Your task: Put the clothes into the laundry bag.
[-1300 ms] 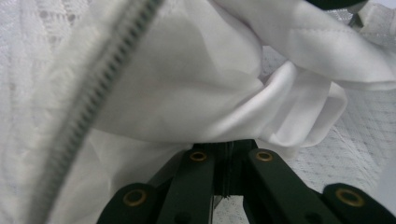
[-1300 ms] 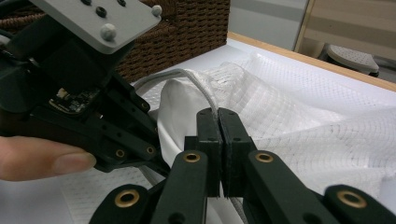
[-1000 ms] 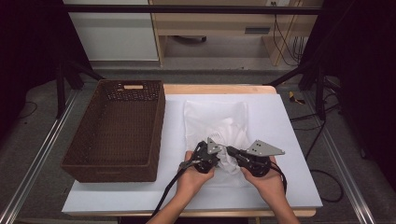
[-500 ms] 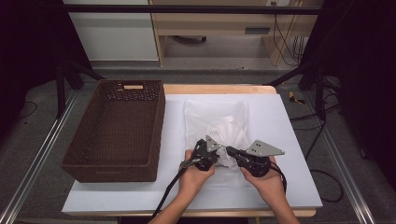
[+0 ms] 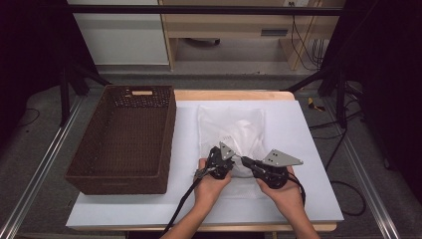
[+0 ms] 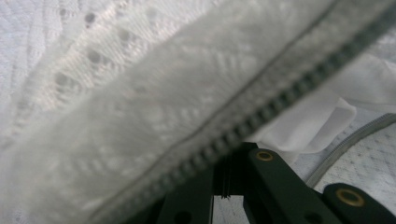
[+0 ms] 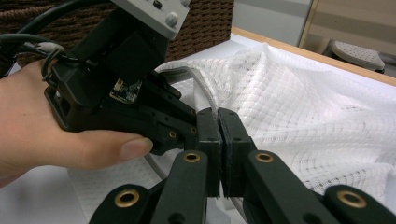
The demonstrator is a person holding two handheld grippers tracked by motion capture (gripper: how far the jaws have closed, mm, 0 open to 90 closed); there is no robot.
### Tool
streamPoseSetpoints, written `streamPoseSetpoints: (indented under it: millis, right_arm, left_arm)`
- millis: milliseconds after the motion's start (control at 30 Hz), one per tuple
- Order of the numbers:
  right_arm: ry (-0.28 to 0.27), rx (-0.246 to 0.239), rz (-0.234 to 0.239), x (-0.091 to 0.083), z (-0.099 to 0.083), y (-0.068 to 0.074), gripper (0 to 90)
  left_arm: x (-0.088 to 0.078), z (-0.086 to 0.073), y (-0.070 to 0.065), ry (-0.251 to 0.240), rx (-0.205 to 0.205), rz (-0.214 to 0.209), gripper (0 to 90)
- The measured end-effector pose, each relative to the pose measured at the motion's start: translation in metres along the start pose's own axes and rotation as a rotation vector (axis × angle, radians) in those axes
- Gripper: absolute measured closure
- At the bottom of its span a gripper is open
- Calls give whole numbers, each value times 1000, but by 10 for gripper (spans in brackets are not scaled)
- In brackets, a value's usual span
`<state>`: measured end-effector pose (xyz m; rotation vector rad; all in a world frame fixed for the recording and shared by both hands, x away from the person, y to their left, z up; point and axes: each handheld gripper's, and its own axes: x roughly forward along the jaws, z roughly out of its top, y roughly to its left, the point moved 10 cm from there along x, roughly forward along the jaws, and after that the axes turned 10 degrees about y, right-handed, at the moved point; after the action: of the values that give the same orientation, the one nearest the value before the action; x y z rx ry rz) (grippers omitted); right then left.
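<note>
One white mesh zippered laundry bag (image 5: pixel 231 134) lies on the white table (image 5: pixel 308 149) beside one brown wicker basket (image 5: pixel 124 139), its near zipper edge pinched by both the left gripper (image 5: pixel 220 160) and the right gripper (image 7: pixel 219 140), two jaw pairs closed.

White mesh bag (image 5: pixel 231 130), grid weave, grey zip (image 6: pixel 261 112). Dark brown woven basket (image 5: pixel 94 174). Black grippers, brass rivets, grey plates (image 5: pixel 282 158). Pale blue-white table (image 5: pixel 308 149), wood edge.

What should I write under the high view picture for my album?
Two hand-held grippers, left gripper and right gripper, meet on a white mesh bag beside a brown wicker basket.
</note>
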<state>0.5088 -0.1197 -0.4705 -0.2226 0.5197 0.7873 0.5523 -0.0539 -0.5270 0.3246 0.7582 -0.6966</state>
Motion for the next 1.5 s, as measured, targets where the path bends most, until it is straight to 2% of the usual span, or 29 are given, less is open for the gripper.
streamPoseSetpoints:
  millis: [567, 900, 1200, 1500]
  right_arm:
    - [25, -4, -1, 4, -4, 0, 887]
    - [41, -4, 1, 7, -7, -2, 886]
    - [71, 16, 3, 10, -14, -6, 885]
    - [75, 17, 5, 11, -15, -7, 885]
  left_arm:
    - [9, 5, 6, -28, -27, 20, 900]
    - [13, 7, 8, -24, -27, 26, 900]
    - [18, 8, 9, -19, -36, 22, 900]
    - [20, 9, 10, -15, -37, 27, 900]
